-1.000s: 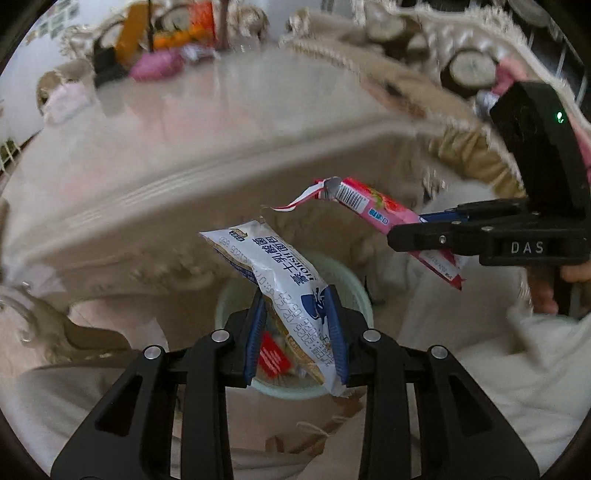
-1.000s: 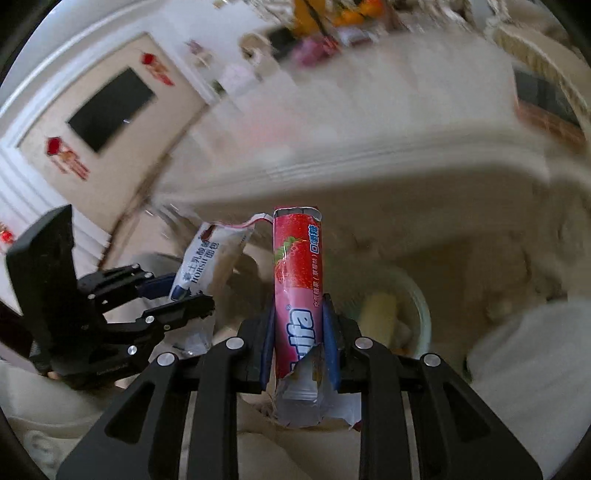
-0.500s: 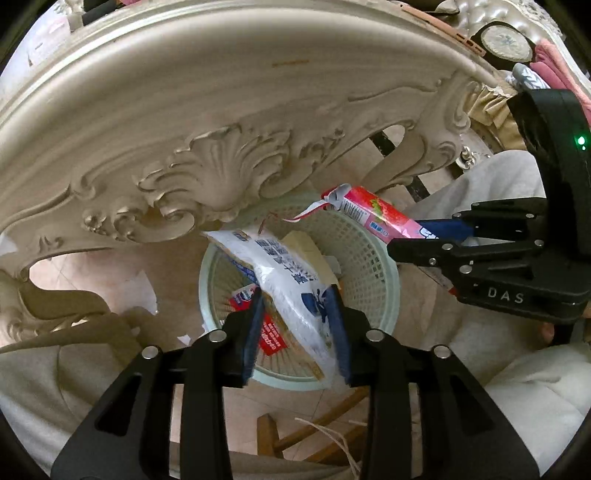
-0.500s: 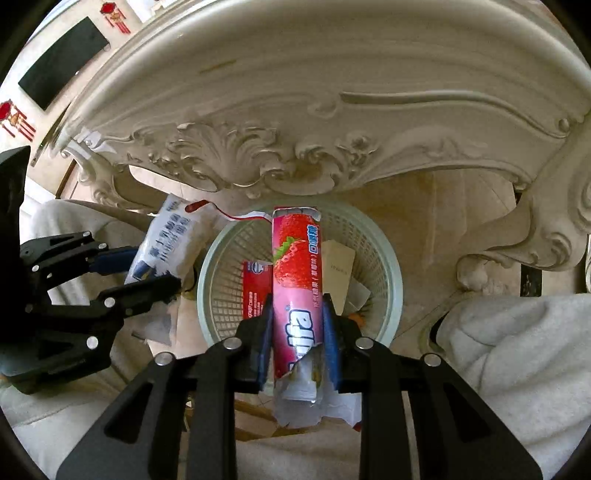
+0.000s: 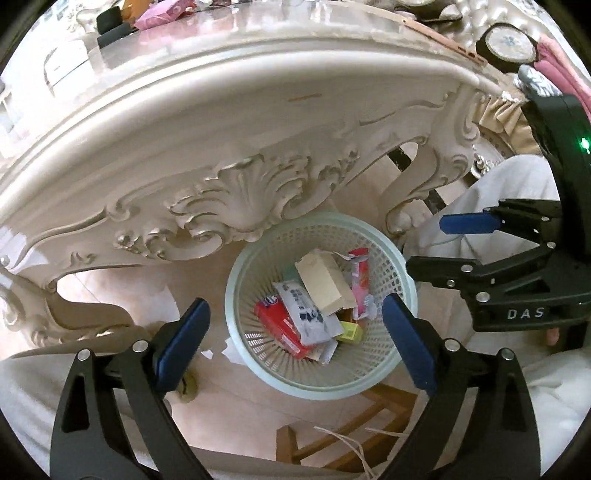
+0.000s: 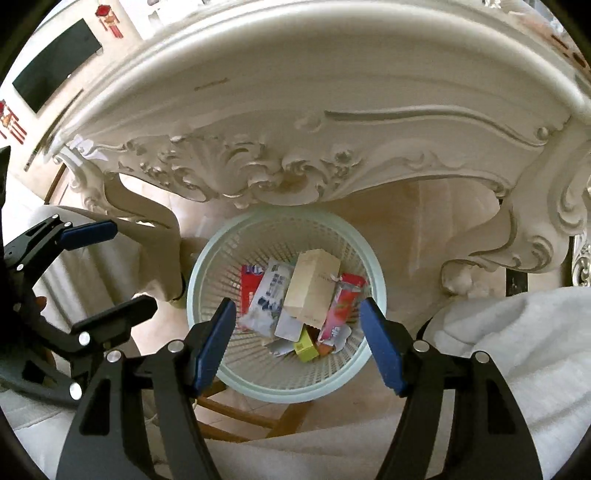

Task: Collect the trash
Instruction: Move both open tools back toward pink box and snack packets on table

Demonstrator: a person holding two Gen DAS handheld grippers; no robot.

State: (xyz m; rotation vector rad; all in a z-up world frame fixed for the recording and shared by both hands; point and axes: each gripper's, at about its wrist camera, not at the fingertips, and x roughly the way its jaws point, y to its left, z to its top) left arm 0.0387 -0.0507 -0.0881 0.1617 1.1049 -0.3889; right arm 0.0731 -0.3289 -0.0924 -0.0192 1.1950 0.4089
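A pale green mesh trash basket (image 5: 400,275) (image 6: 199,273) stands on the floor under the table's carved edge. In it lie a white-and-blue snack wrapper (image 5: 308,314) (image 6: 267,295), a pink strawberry candy wrapper (image 5: 360,282) (image 6: 341,308), a beige carton (image 5: 325,282) (image 6: 312,291), a red packet (image 5: 279,326) and a small yellow-green box (image 6: 306,345). My left gripper (image 5: 297,341) is open and empty above the basket. My right gripper (image 6: 297,341) is open and empty above it too, and shows at the right of the left wrist view (image 5: 439,245).
The ornate cream table (image 5: 221,147) (image 6: 314,110) overhangs the basket's far side. The person's light-trousered legs (image 5: 517,192) (image 6: 517,332) flank the basket. A wooden stool frame (image 5: 332,435) lies under its near side. Items sit on the tabletop at the far left (image 5: 155,14).
Both grippers have opened. The white-and-blue wrapper has dropped from the left one and the pink wrapper from the right one; both now lie in the basket.
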